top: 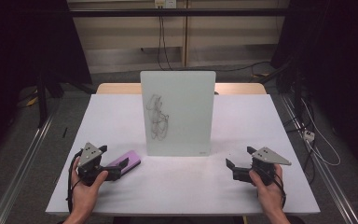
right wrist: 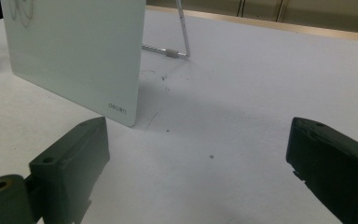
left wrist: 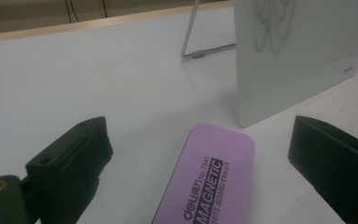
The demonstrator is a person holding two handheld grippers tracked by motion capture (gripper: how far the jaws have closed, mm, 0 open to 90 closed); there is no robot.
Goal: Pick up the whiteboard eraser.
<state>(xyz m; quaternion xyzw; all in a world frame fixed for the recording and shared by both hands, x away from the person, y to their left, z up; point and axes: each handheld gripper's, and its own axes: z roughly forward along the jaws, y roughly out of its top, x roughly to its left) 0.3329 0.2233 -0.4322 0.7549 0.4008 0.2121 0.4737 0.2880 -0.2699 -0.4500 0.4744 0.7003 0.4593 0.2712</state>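
While straddling the purple eraser [left wrist: 209, 177] with jaws wide and untouching, left gripper [top: 114, 164] near whiteboard's [top: 179, 112] bottom corner; right gripper [top: 238, 162] agape over bare table [top: 182, 182].

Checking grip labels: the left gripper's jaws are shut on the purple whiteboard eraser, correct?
No. In the left gripper view the left gripper stands open, its jaws apart on either side of the purple whiteboard eraser, not pressing it.

Both hands rest low near the person, each holding a gripper; the left gripper [top: 114, 164] and right gripper [top: 238, 157] gape wide.
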